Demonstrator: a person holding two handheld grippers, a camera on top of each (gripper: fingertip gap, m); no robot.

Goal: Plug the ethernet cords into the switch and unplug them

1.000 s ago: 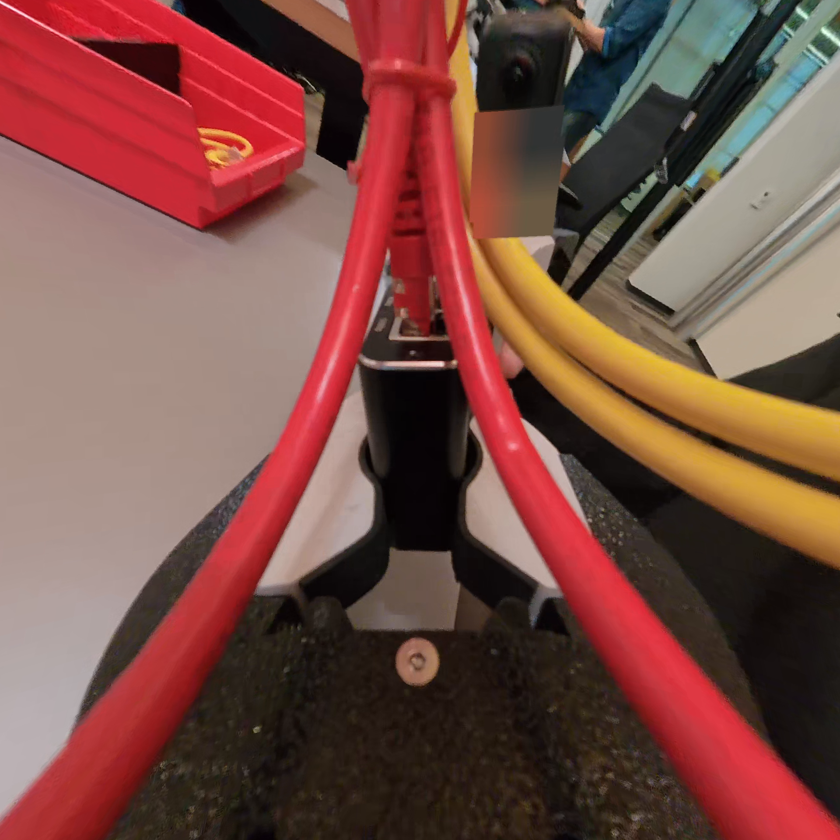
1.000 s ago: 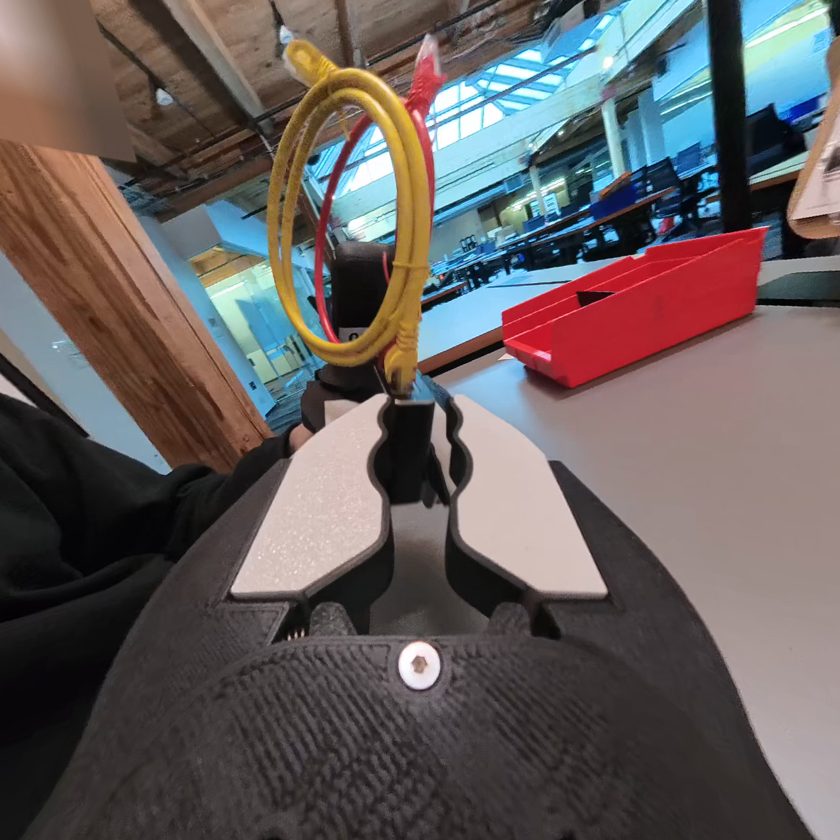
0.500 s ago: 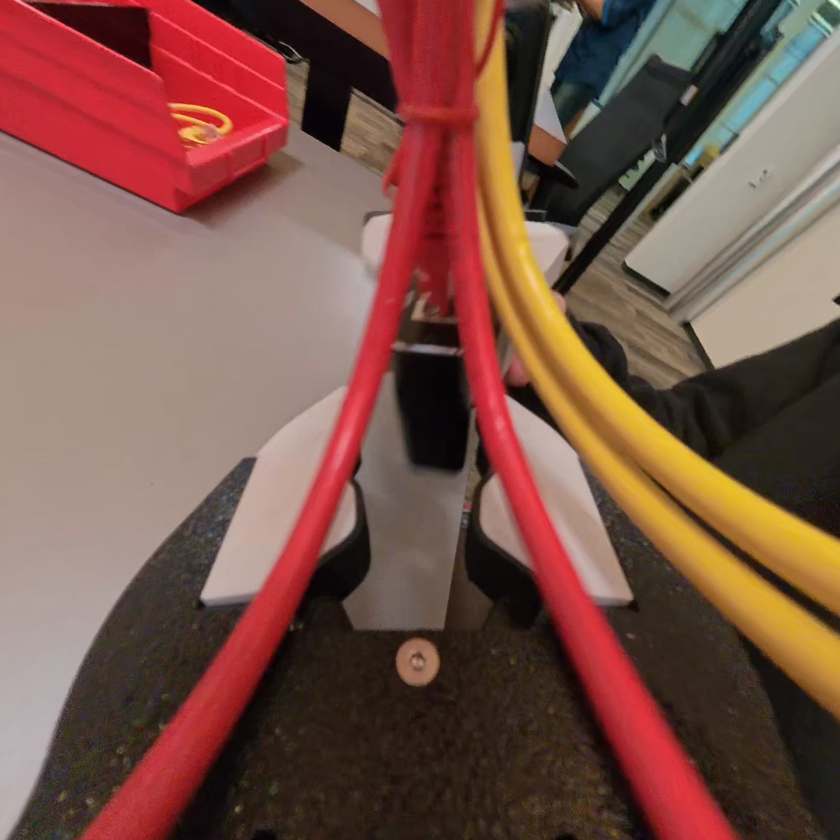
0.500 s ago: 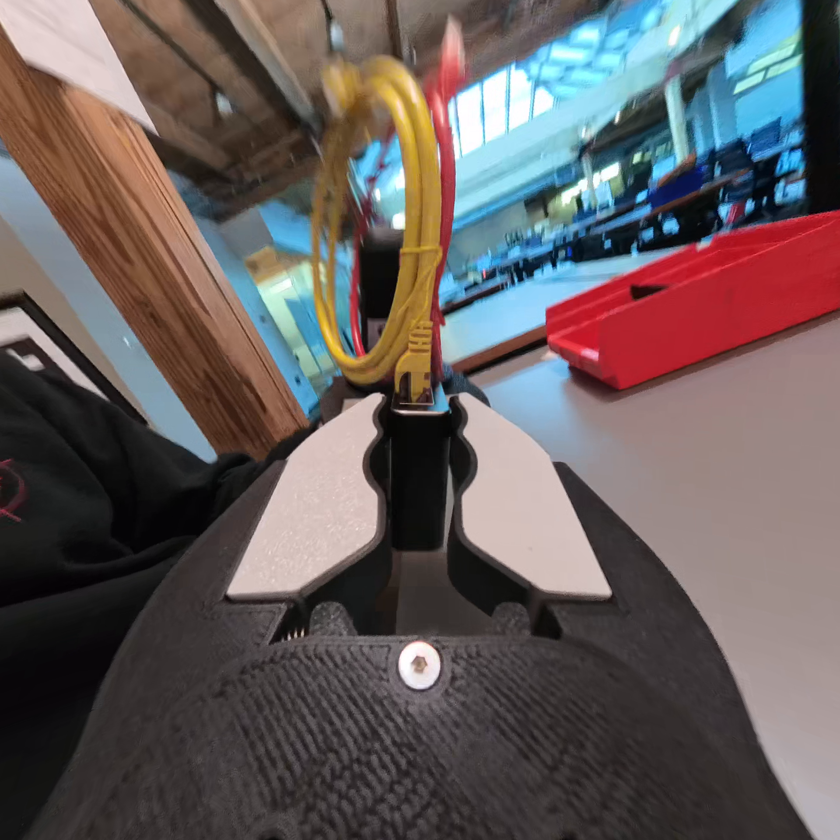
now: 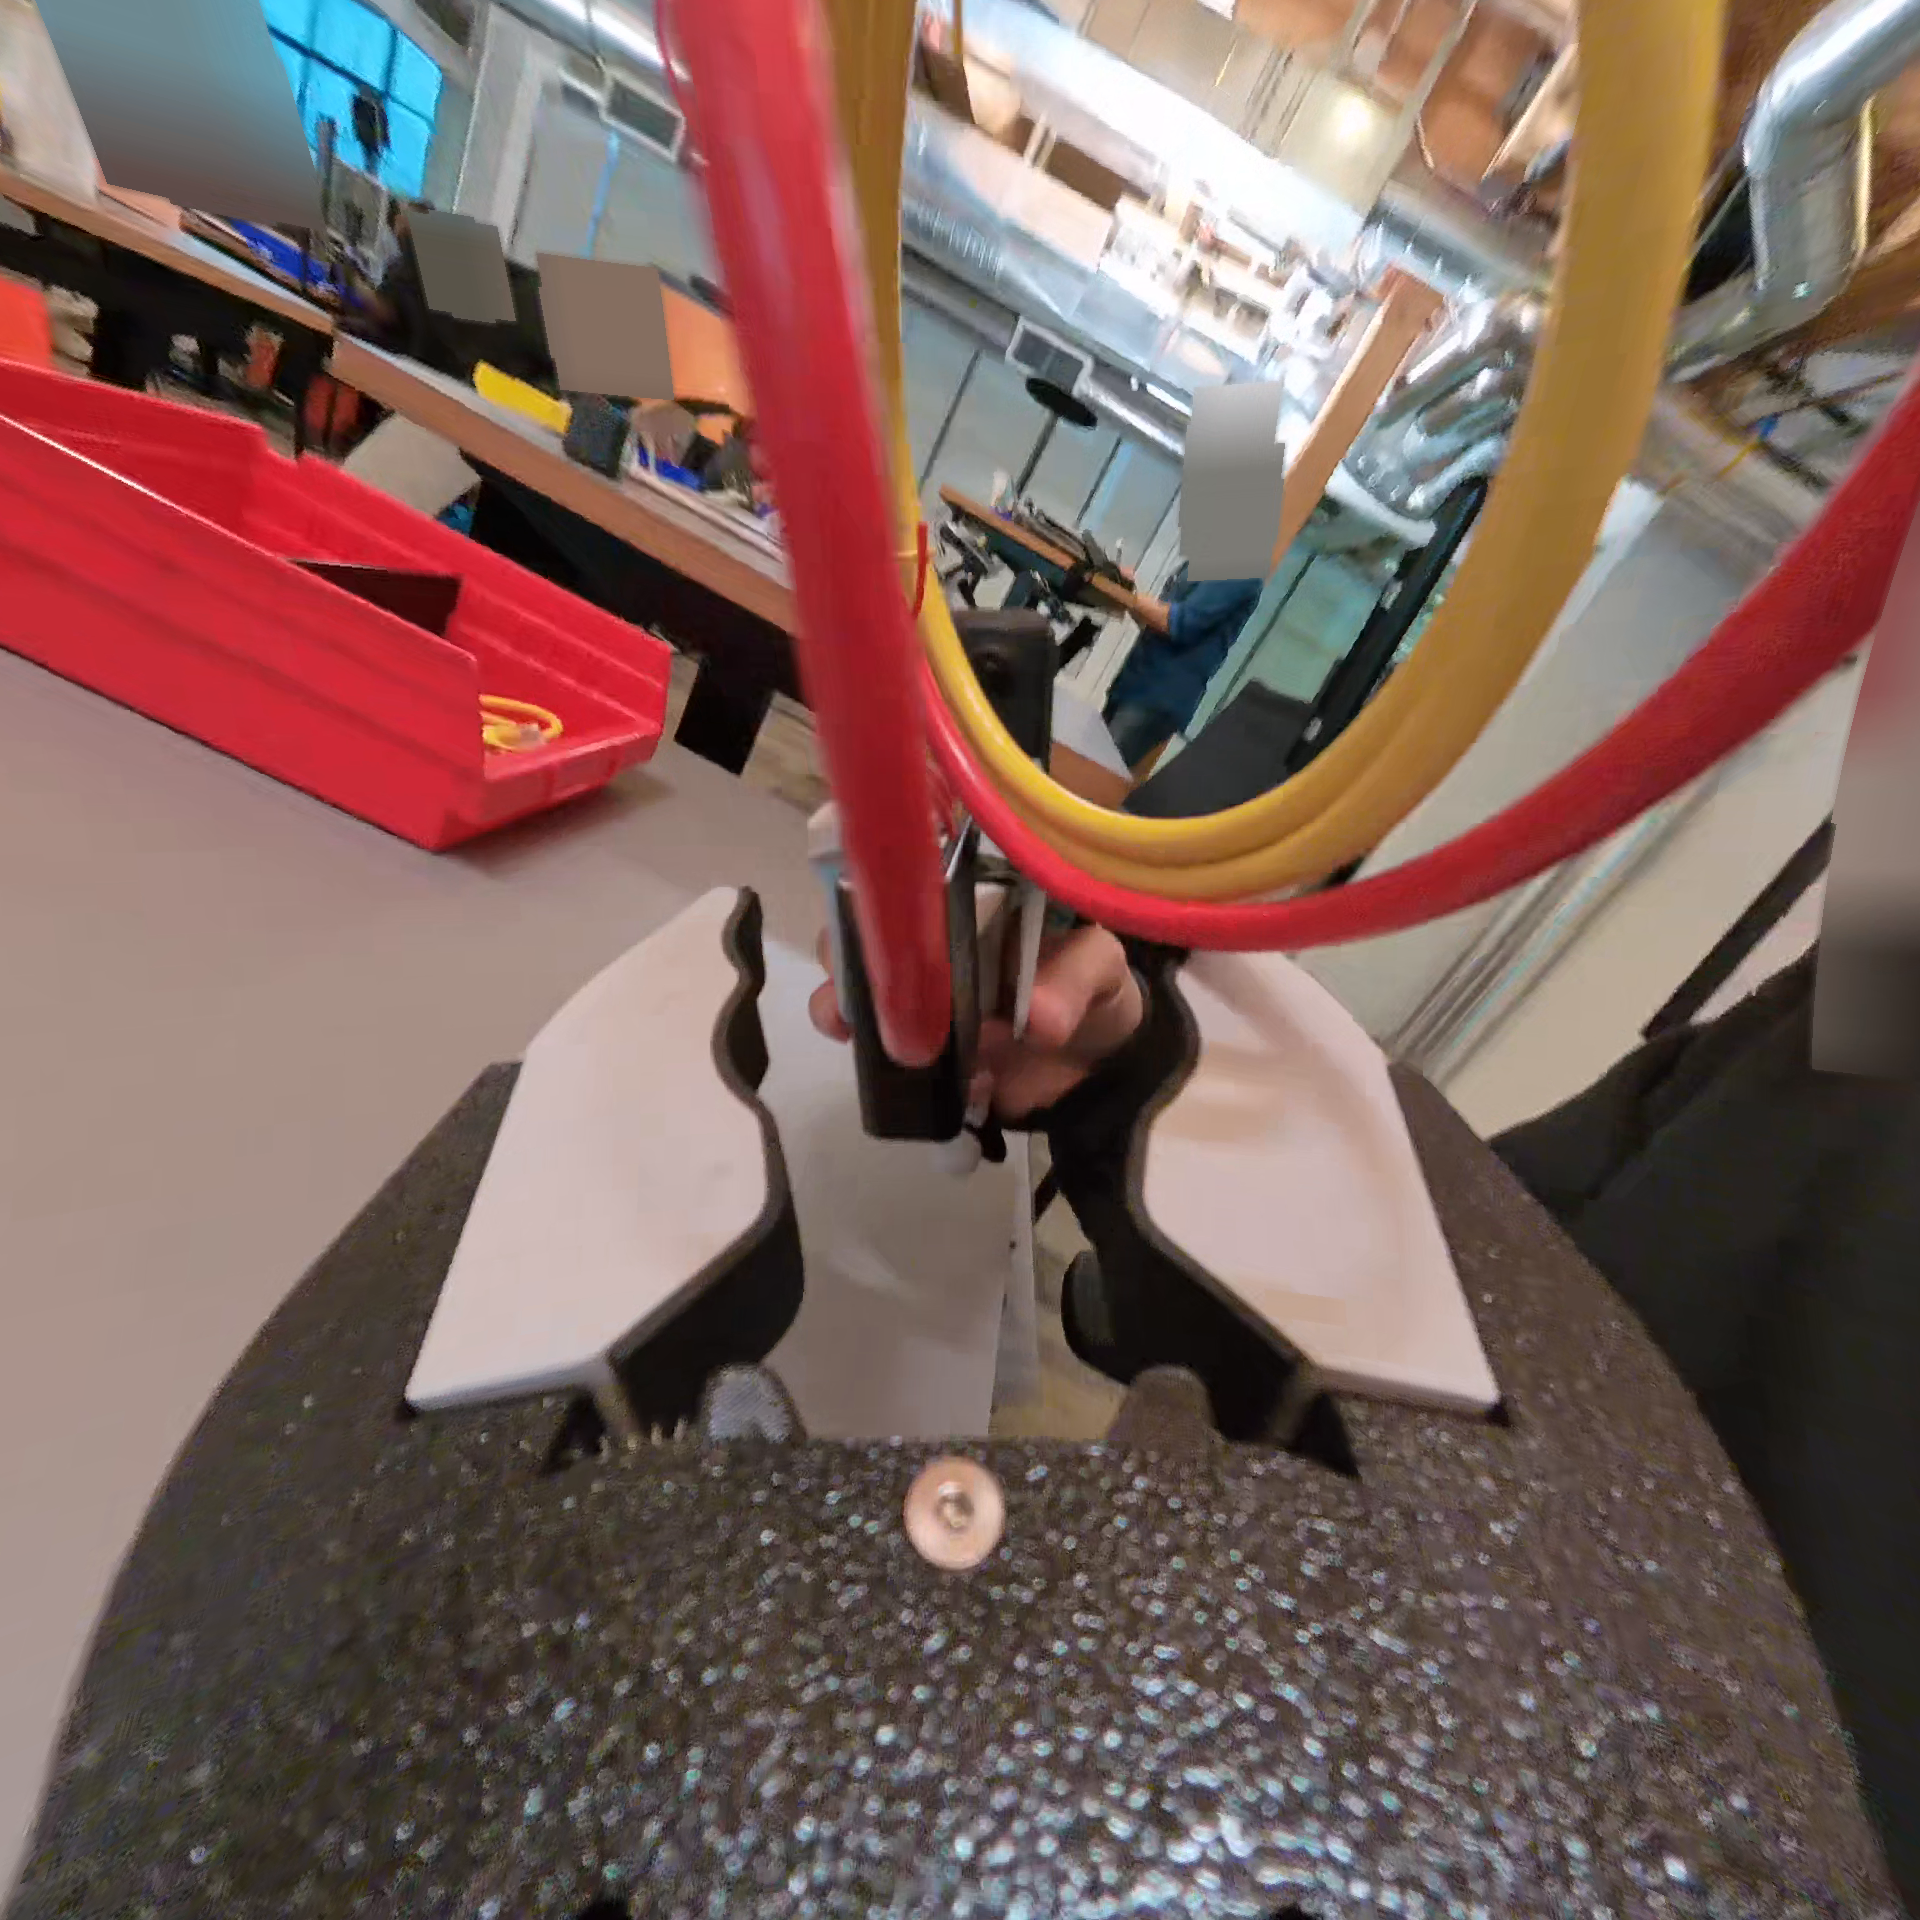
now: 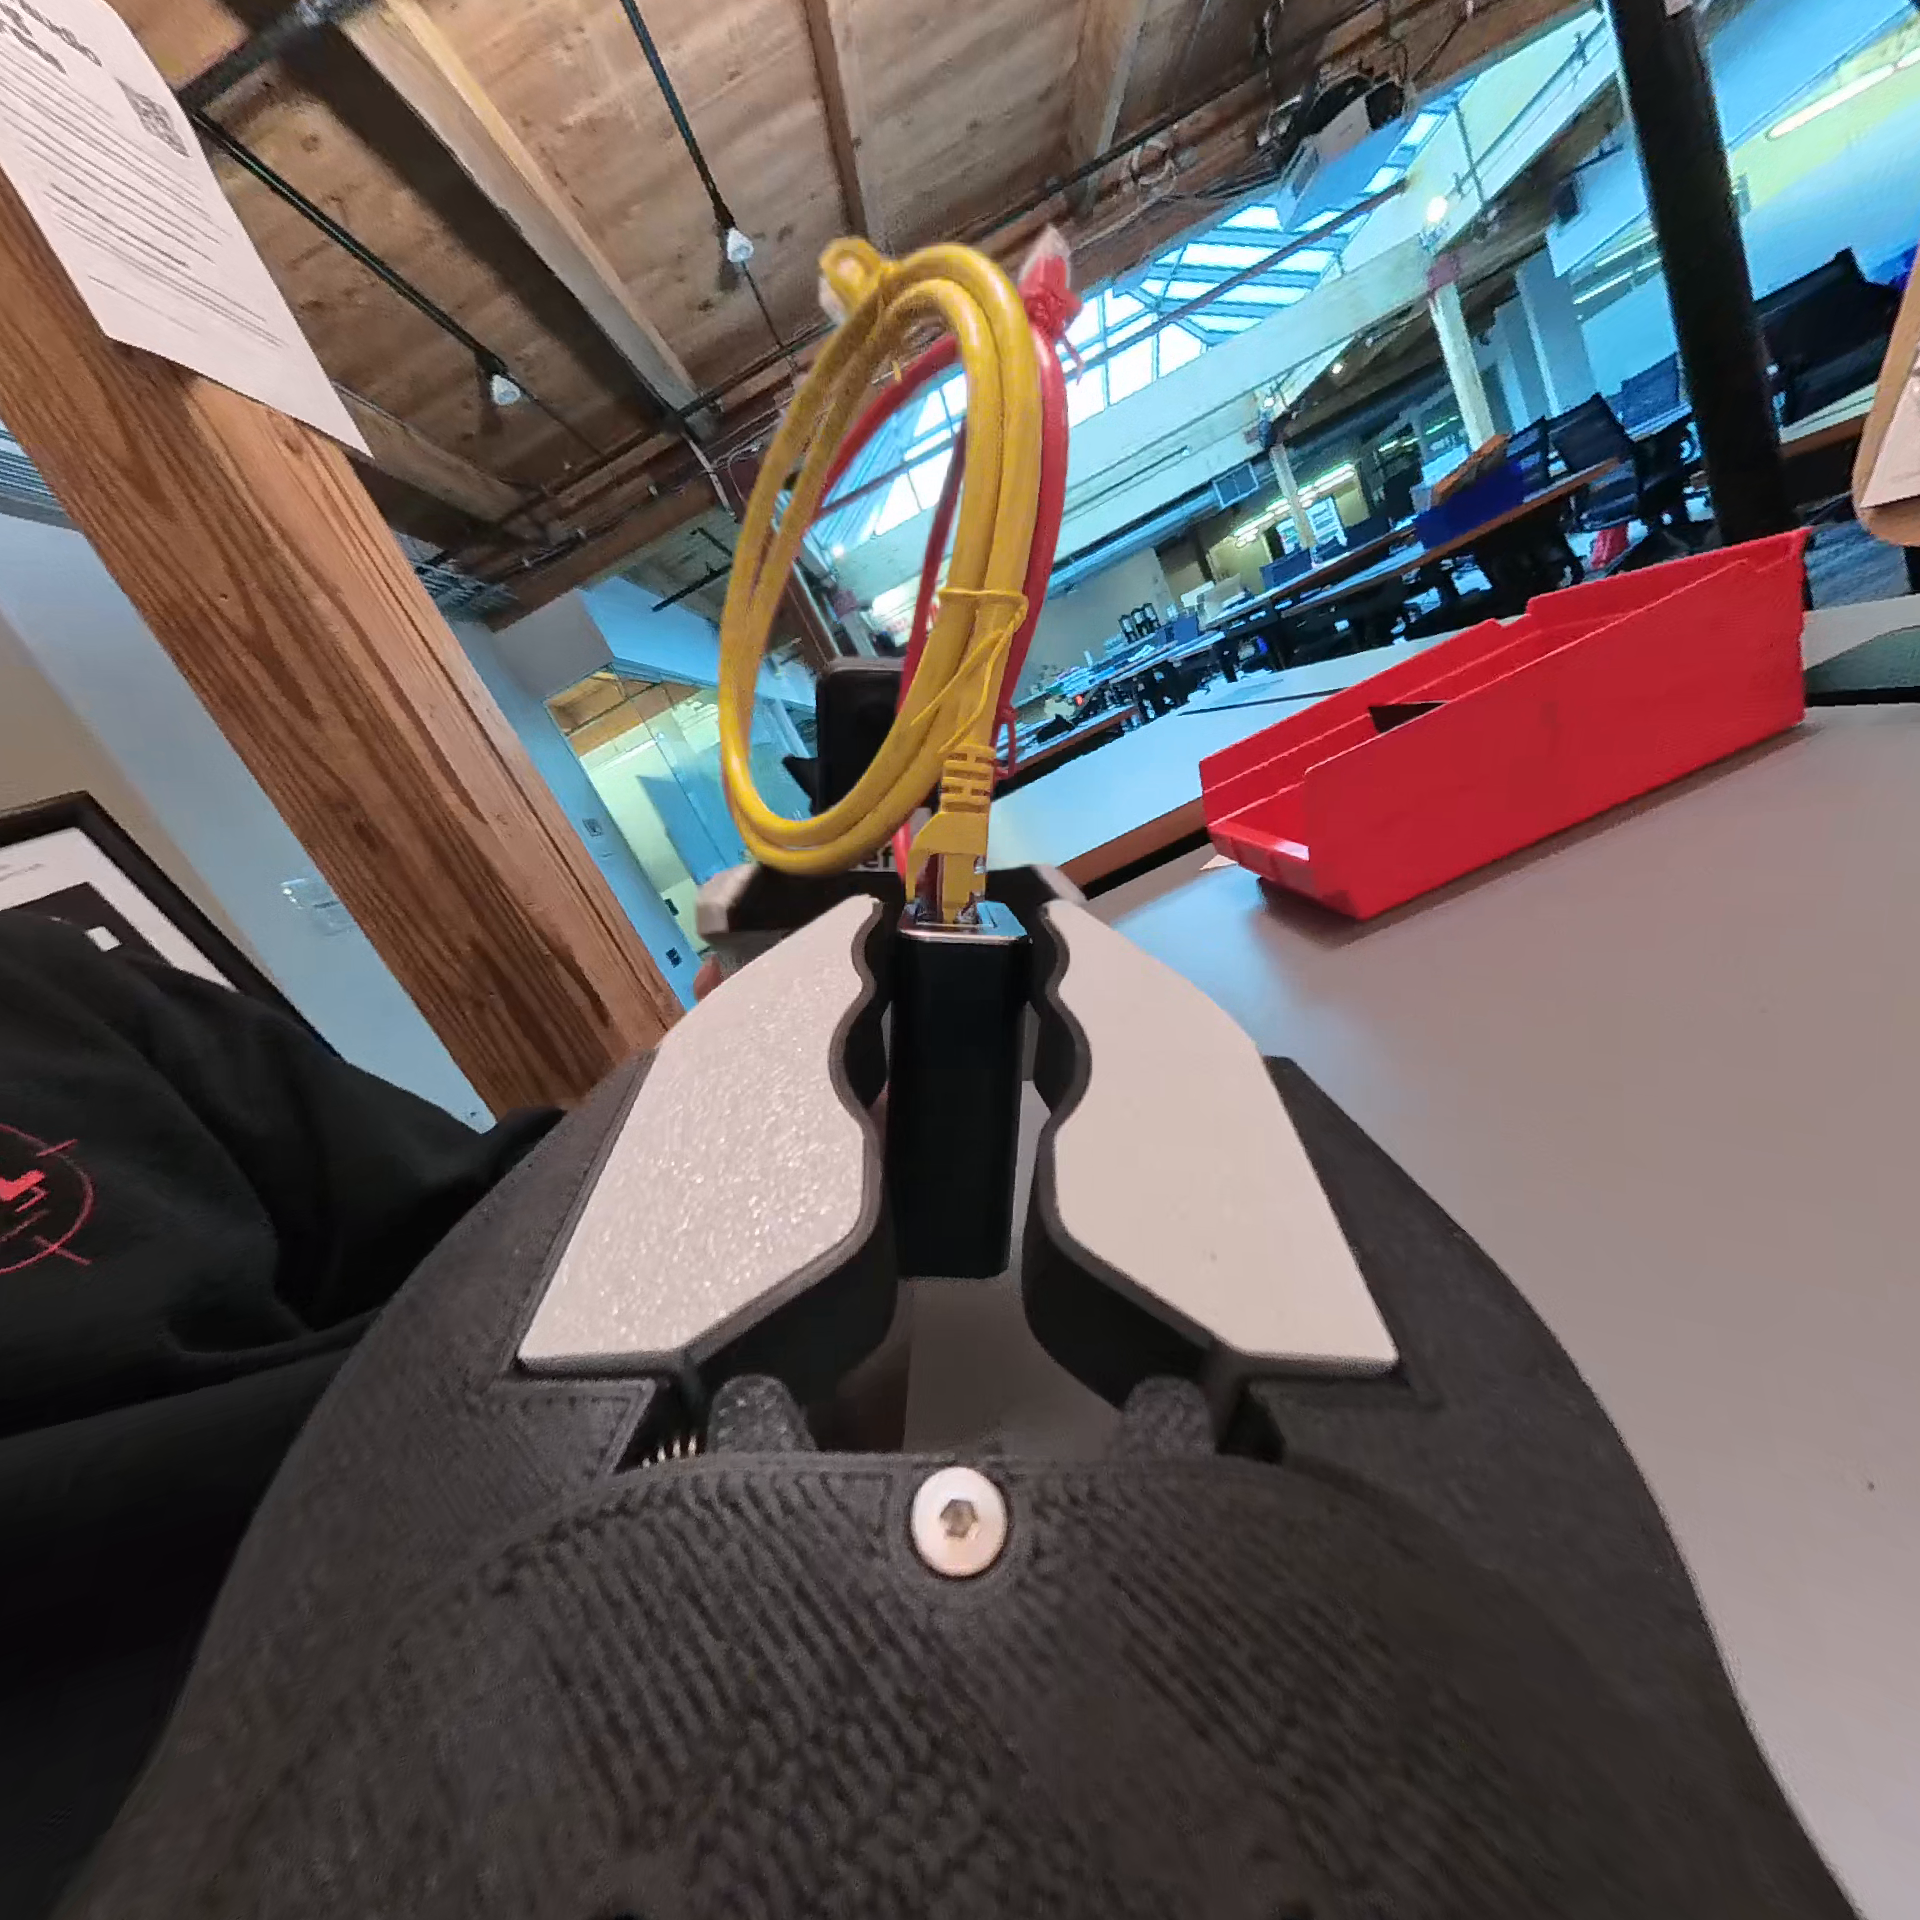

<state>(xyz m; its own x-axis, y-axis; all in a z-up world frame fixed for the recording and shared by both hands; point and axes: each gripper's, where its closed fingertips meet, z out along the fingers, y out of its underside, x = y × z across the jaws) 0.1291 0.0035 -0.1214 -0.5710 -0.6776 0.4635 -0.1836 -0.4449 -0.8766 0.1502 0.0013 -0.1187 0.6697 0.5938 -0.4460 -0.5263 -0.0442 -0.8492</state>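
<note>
My right gripper (image 6: pixel 956 914) is shut on the black switch (image 6: pixel 951 1101) and holds it upright above the table. A coiled yellow cord (image 6: pixel 961 810) is plugged into the switch's top. A coiled red cord (image 6: pixel 1051 416) rises behind it. In the left wrist view my left gripper (image 5: pixel 951 935) is open, with its fingers wide on either side of the switch (image 5: pixel 904 1101) and not touching it. The red cord (image 5: pixel 831 520) and the yellow cord (image 5: pixel 1143 842) loop close in front of that camera. The port the red cord sits in is hidden.
A red bin (image 5: pixel 312 644) stands on the grey table (image 5: pixel 260 987) and holds a small yellow cord (image 5: pixel 516 724). It also shows in the right wrist view (image 6: pixel 1507 769). A wooden post (image 6: pixel 312 675) and a person's dark sleeve (image 5: pixel 1714 1143) are close by. My left and right fingertips are right by each other.
My left gripper has opened and let go of the switch, and its view has tilted upward. My right gripper has kept its hold on the switch.
</note>
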